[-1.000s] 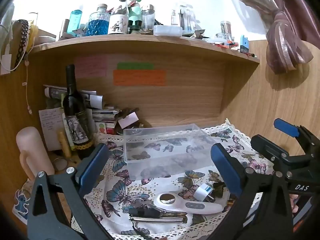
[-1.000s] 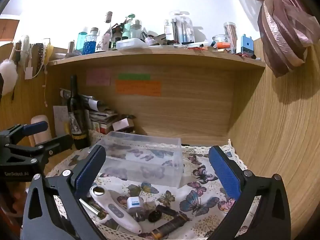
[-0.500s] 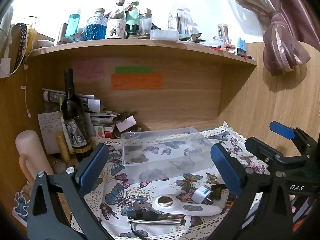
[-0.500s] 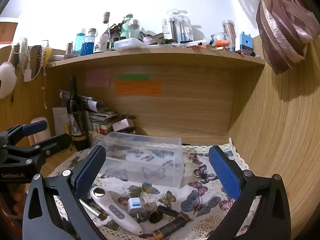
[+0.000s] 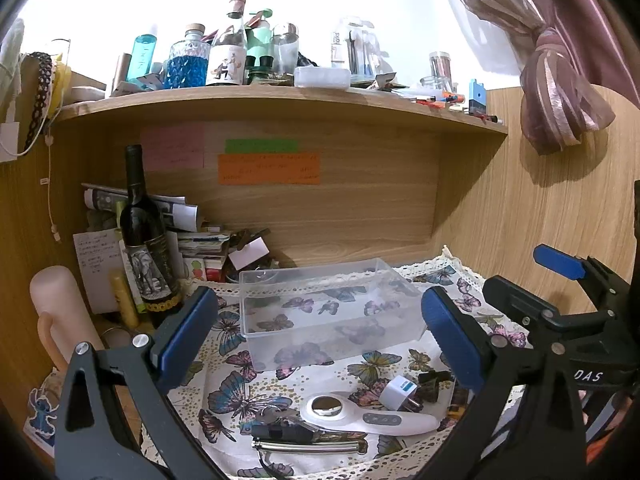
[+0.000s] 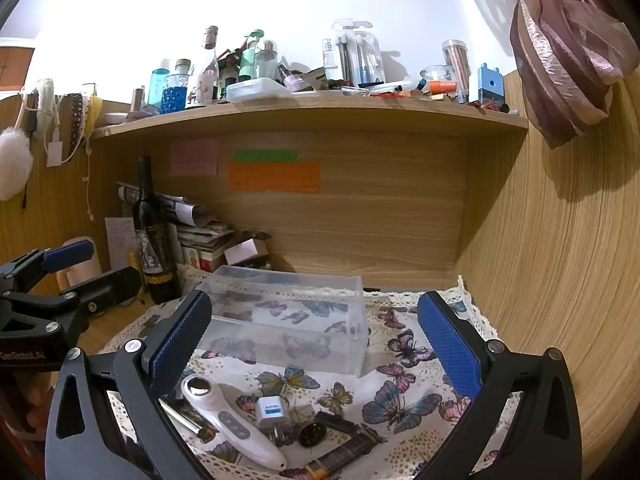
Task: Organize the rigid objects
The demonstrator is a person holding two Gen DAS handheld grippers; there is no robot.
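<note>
A clear plastic box (image 5: 328, 308) (image 6: 288, 320) sits empty on a butterfly cloth (image 5: 236, 360). In front of it lie a white handheld device (image 5: 368, 416) (image 6: 228, 424), a white plug adapter (image 5: 400, 390) (image 6: 274, 412), a dark metal tool (image 5: 304, 440) and a dark flat bar (image 6: 344, 448). My left gripper (image 5: 320, 336) is open and empty, above the items. My right gripper (image 6: 316, 344) is open and empty, to the right of the left one; it also shows in the left wrist view (image 5: 560, 300).
A dark wine bottle (image 5: 144, 240) stands at the back left beside stacked papers (image 5: 192, 236) and a pink cylinder (image 5: 60, 312). A cluttered wooden shelf (image 5: 280, 100) hangs overhead. A wood wall (image 6: 560, 280) closes the right side.
Both grippers have drawn back and tilted slightly; the box and items look a little farther and lower. Nothing on the cloth has moved.
</note>
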